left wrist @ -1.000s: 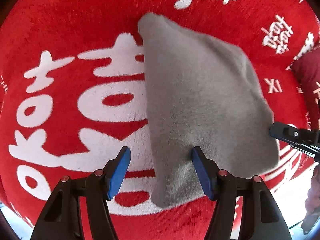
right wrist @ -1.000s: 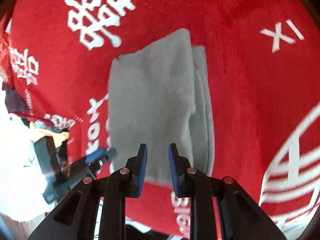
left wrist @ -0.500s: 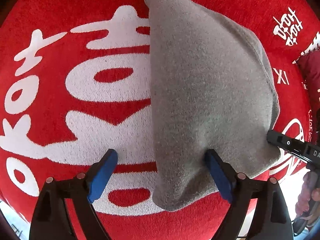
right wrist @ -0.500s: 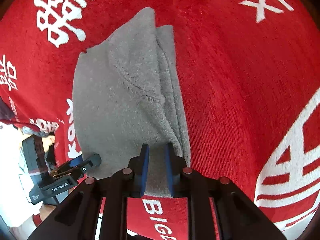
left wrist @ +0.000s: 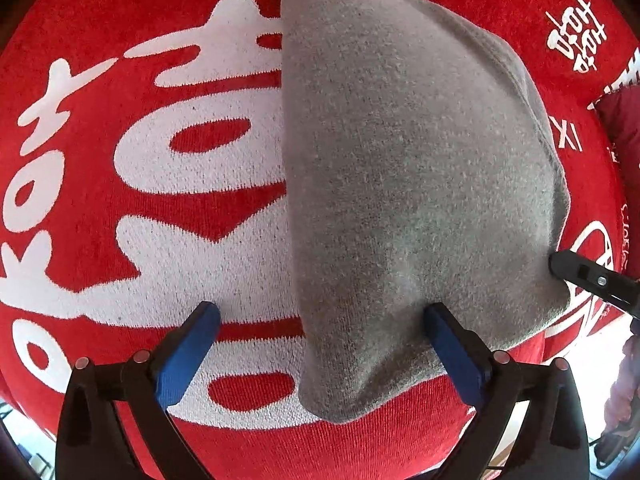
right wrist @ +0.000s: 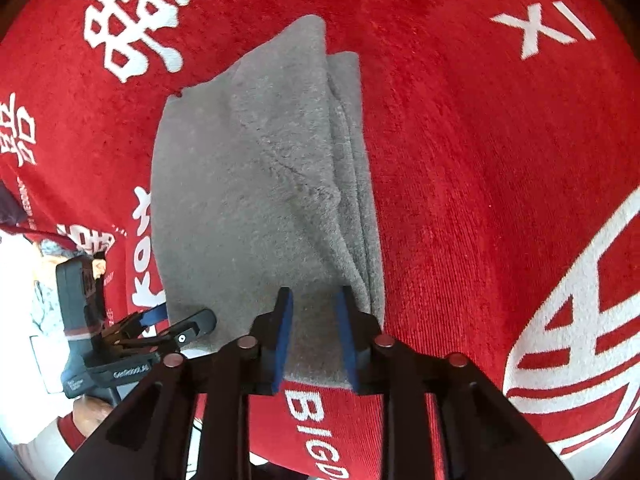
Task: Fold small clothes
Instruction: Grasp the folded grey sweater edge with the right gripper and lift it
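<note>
A folded grey knit garment (left wrist: 400, 184) lies flat on a red cloth with white characters (left wrist: 120, 160). It also shows in the right wrist view (right wrist: 248, 200), with layered folded edges on its right side. My left gripper (left wrist: 320, 320) is wide open, its jaws astride the garment's near left corner, right pad on the fabric. My right gripper (right wrist: 312, 320) is open with a narrow gap, its pads over the garment's near edge, nothing pinched. The right gripper's tip (left wrist: 580, 276) touches the garment's right corner in the left wrist view.
The red cloth's near edge (right wrist: 320, 420) runs just below the garment. A dark red item (left wrist: 620, 128) lies at the far right. The left gripper's body (right wrist: 120, 340) and the person's hand show at lower left in the right wrist view.
Both grippers came closer to the garment. The left jaws opened wider. The right jaws, nearly shut on the garment's edge, opened and let it go.
</note>
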The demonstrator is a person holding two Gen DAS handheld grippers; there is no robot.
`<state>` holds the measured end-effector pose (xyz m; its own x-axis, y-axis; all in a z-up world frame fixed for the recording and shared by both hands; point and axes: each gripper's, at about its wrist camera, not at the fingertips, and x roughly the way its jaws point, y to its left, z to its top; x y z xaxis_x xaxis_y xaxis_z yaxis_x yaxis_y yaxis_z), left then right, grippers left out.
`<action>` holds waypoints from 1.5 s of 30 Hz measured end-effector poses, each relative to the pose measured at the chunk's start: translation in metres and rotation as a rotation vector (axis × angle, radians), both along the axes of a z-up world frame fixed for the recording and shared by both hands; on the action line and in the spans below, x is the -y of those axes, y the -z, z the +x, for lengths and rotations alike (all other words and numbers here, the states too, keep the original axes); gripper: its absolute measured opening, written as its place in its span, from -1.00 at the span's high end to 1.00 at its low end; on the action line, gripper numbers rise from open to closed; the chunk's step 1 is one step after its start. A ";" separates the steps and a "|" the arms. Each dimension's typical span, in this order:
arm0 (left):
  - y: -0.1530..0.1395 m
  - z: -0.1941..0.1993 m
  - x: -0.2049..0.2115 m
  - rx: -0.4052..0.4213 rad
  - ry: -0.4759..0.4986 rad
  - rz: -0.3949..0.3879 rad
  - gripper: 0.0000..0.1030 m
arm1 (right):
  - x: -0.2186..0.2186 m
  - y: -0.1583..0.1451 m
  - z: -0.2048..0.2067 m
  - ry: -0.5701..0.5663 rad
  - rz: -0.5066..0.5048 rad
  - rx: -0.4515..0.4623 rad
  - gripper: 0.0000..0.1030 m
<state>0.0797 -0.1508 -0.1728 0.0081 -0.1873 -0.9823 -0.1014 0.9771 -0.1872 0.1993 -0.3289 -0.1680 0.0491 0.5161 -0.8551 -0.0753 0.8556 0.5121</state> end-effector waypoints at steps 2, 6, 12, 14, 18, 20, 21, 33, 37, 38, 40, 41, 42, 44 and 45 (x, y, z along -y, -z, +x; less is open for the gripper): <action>0.001 0.001 -0.002 -0.003 0.003 -0.003 -0.98 | -0.001 -0.004 -0.001 -0.024 -0.002 0.011 0.18; 0.003 0.000 -0.003 -0.006 0.000 0.004 -0.98 | 0.001 -0.011 -0.002 -0.041 -0.014 0.034 0.09; 0.005 0.002 -0.002 -0.001 -0.002 0.008 -0.99 | 0.016 -0.006 0.004 -0.003 -0.019 0.025 0.08; 0.006 0.001 -0.002 0.001 -0.003 0.008 -0.99 | 0.020 -0.004 0.007 0.004 -0.020 0.022 0.08; 0.007 0.001 -0.001 -0.003 -0.008 0.009 -0.99 | 0.026 0.001 0.015 0.015 -0.019 0.012 0.07; 0.008 0.001 -0.001 -0.005 -0.009 0.010 -0.99 | 0.029 0.003 0.020 0.019 -0.013 0.006 0.07; 0.007 0.001 -0.001 -0.006 -0.010 0.009 -0.99 | 0.030 0.004 0.023 0.021 -0.010 0.004 0.04; -0.005 0.010 -0.020 0.043 -0.043 -0.140 -0.99 | 0.029 0.023 0.067 0.006 0.116 -0.026 -0.17; -0.004 0.023 -0.031 0.063 -0.064 -0.190 -0.99 | 0.022 0.030 0.085 -0.006 0.150 -0.027 -0.20; -0.003 0.027 -0.034 0.069 -0.065 -0.198 -0.99 | 0.021 0.032 0.090 -0.009 0.161 -0.026 -0.20; -0.003 0.036 -0.037 0.070 -0.061 -0.222 -0.99 | 0.019 0.038 0.100 -0.011 0.190 -0.038 -0.20; 0.000 0.039 -0.038 0.067 -0.056 -0.241 -0.99 | 0.018 0.041 0.104 -0.013 0.208 -0.046 -0.20; 0.001 0.039 -0.037 0.064 -0.052 -0.249 -0.99 | 0.016 0.045 0.108 -0.017 0.231 -0.059 -0.20; 0.005 0.041 -0.033 0.071 -0.034 -0.252 -0.99 | 0.012 0.052 0.116 -0.033 0.255 -0.074 -0.21; 0.004 0.041 -0.031 0.079 -0.026 -0.255 -0.99 | 0.010 0.054 0.119 -0.041 0.266 -0.077 -0.24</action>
<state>0.1208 -0.1198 -0.1767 0.0906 -0.4273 -0.8995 -0.1010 0.8947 -0.4352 0.3179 -0.3391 -0.2218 -0.0365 0.7229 -0.6900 -0.0590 0.6877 0.7236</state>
